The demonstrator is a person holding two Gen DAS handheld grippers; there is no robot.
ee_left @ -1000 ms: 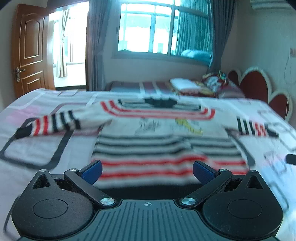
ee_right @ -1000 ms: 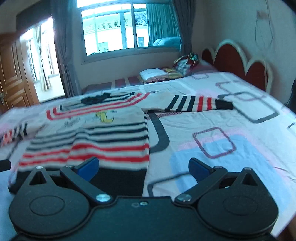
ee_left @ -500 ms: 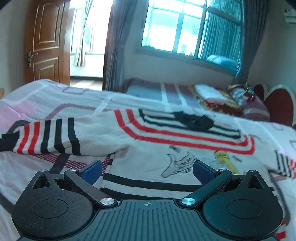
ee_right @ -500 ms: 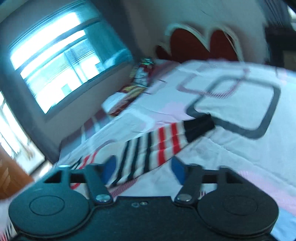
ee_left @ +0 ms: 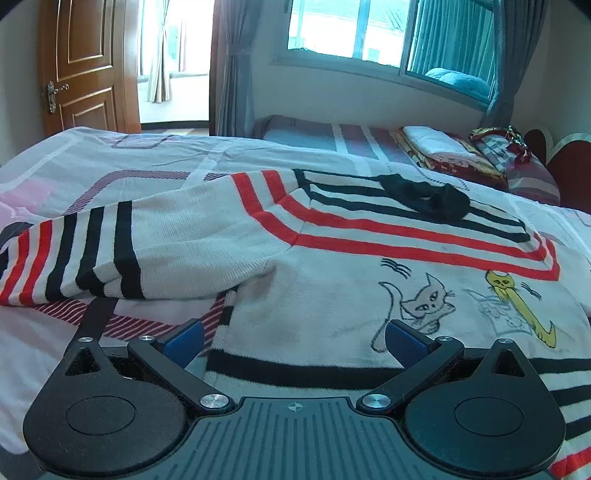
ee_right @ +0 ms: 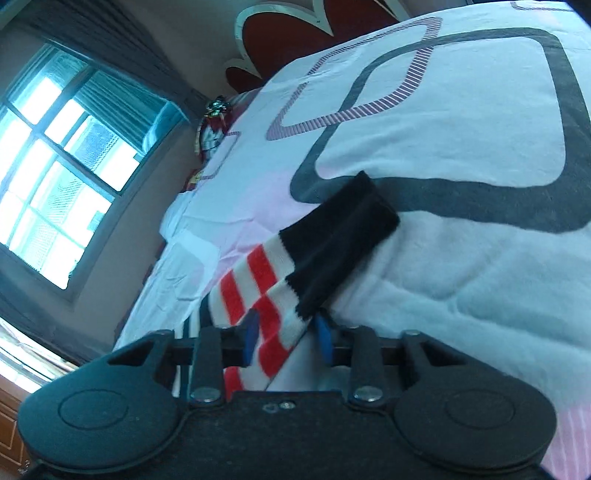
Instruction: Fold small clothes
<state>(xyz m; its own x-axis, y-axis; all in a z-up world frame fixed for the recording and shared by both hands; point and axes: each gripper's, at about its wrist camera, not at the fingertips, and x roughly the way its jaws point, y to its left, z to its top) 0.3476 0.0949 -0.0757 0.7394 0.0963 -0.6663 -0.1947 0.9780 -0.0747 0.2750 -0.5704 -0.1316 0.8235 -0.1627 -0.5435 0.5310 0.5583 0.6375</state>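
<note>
Left wrist view: a small striped sweater lies spread flat on a patterned bedspread, its white chest panel showing cartoon cats and its black collar toward the far side. Red and black stripes cross the shoulders, and one sleeve stretches out to the left, its fabric bunched into a fold near the armpit. The left gripper hangs low over the near left part of the sweater's body with its blue pads wide apart; the left edge of the sweater sits between them, but neither pad presses on cloth. Far off are a wooden door, grey curtains, a window and folded bedding at the far right.

Right wrist view: the picture is rolled, so the bed slopes. The right gripper has just been closing, and its blue pads now pinch the other sleeve at its red and white stripes, just short of the black cuff. The cuff points away from the gripper over the bedspread. A red scalloped headboard and the window lie beyond.
</note>
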